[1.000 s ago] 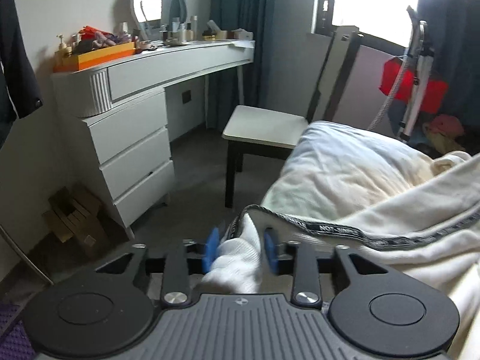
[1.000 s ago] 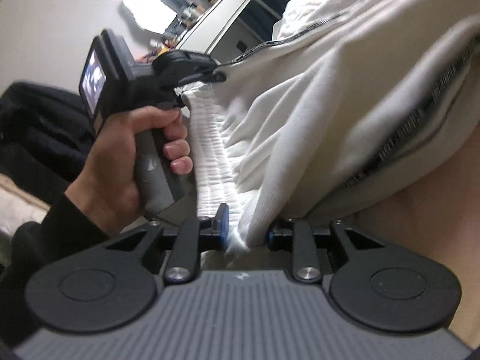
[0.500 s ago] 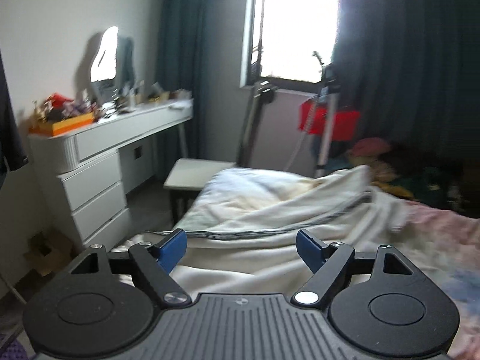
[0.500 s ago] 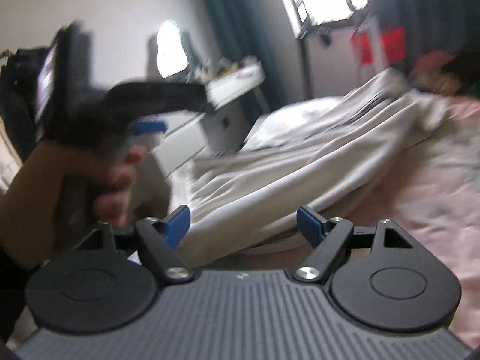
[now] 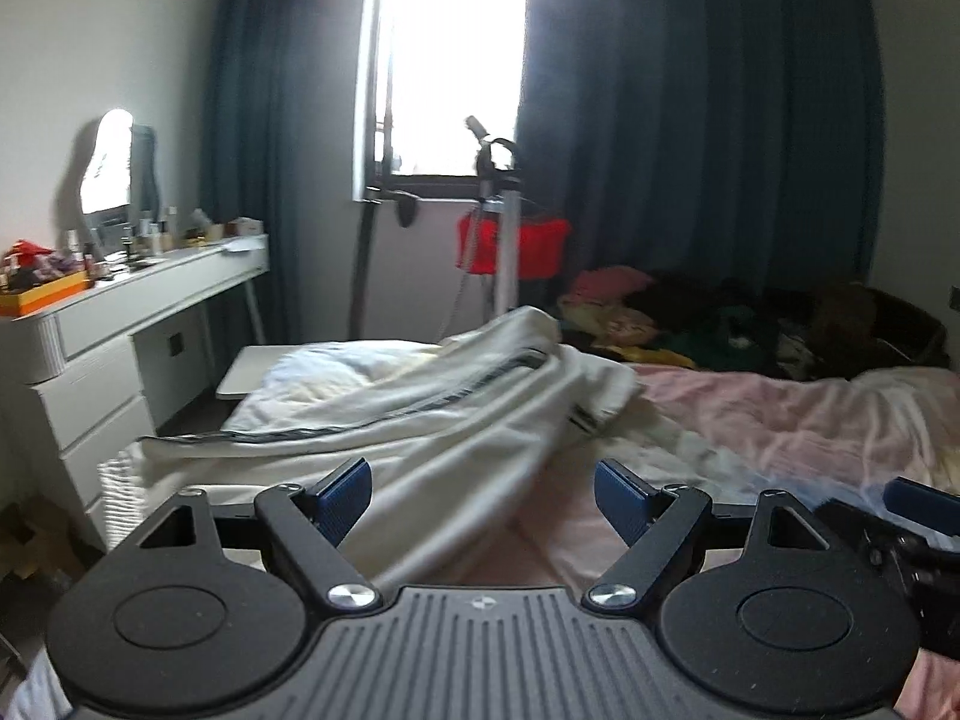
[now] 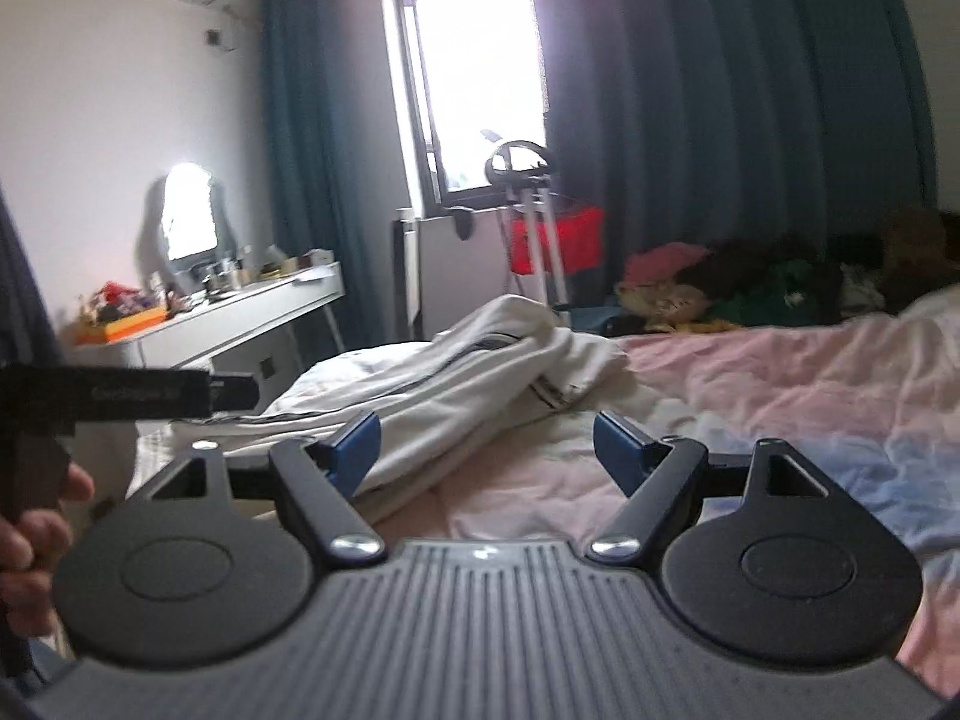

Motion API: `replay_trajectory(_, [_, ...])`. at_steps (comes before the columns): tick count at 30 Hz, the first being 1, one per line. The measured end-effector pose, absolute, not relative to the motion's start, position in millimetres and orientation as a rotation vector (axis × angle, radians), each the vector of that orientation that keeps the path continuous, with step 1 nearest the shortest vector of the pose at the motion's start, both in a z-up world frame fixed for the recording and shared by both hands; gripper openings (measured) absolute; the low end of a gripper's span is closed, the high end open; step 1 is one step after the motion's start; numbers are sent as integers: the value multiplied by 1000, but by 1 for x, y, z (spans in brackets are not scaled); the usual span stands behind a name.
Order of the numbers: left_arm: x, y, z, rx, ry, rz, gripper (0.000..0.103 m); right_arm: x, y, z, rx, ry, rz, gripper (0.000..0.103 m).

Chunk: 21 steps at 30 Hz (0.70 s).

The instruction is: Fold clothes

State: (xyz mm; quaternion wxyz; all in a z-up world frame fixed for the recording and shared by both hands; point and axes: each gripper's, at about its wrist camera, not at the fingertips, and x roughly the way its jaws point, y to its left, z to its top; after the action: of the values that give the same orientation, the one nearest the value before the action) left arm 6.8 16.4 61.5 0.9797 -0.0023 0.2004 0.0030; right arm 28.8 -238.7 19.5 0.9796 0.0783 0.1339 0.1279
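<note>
A cream garment with dark printed trim lies stretched along the left side of the bed, its ribbed hem hanging at the near left corner. My left gripper stands open above and behind the garment, nothing between its blue pads. My right gripper is open too and holds nothing. In the right wrist view, a person's hand grips the left tool's handle at the left edge. The right tool's blue fingertip shows at the lower right of the left wrist view.
A white dresser with bottles and a mirror stands left of the bed, a white chair seat beside it. A pile of dark and coloured clothes lies at the bed's far side. A stand with a red bag is by the window.
Both grippers let go of the cream garment, opened wide and drew back and up from it. The garment now lies on the bed. Both views swung right toward the window.
</note>
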Motion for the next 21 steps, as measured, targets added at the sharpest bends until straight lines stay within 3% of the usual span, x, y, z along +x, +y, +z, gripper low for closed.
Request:
replay_trajectory(11, [84, -30, 27, 84, 472, -31, 83, 44, -285, -8, 318, 333, 205, 79])
replay_trajectory(18, [197, -67, -18, 146, 524, -71, 85, 70, -307, -30, 414, 397, 142, 79])
replay_trajectory(21, [258, -89, -48, 203, 533, -49, 84, 84, -316, -41, 447, 407, 110, 73])
